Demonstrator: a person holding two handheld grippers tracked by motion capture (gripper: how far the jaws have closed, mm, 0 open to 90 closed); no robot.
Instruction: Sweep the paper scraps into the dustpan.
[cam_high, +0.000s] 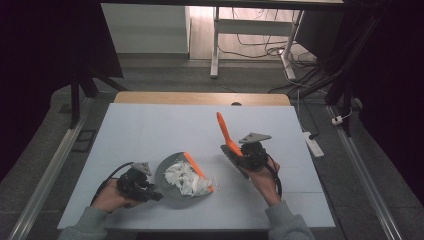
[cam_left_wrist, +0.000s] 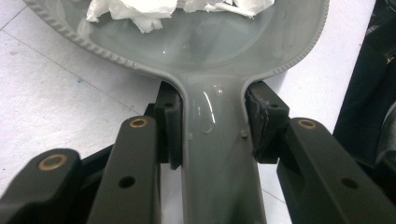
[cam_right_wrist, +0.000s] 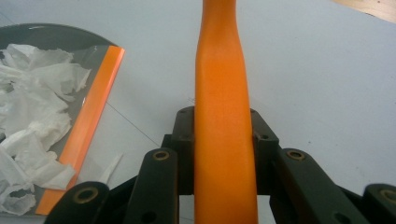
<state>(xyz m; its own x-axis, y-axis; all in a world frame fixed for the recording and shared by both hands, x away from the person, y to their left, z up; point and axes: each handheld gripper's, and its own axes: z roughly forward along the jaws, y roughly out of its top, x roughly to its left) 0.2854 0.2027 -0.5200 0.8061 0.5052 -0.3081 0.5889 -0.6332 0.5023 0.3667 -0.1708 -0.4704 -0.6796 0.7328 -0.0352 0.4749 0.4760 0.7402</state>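
While our left gripper (cam_left_wrist: 212, 135) clamped the grey dustpan (cam_high: 170, 176) handle, our right gripper (cam_right_wrist: 224, 144) gripped the orange brush handle (cam_high: 226, 134) beside its orange lip (cam_high: 199, 172).

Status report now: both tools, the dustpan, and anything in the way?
Left tool shut on grey dustpan handle. Right tool shut on orange brush handle. White paper scraps in dustpan; one scrap beside its orange lip. Nothing blocking.

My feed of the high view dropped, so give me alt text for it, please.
On a pale table, the left gripper is shut on the handle of a grey dustpan holding crumpled white paper scraps. The right gripper is shut on an orange brush handle, angled up and away beside the pan's orange lip.
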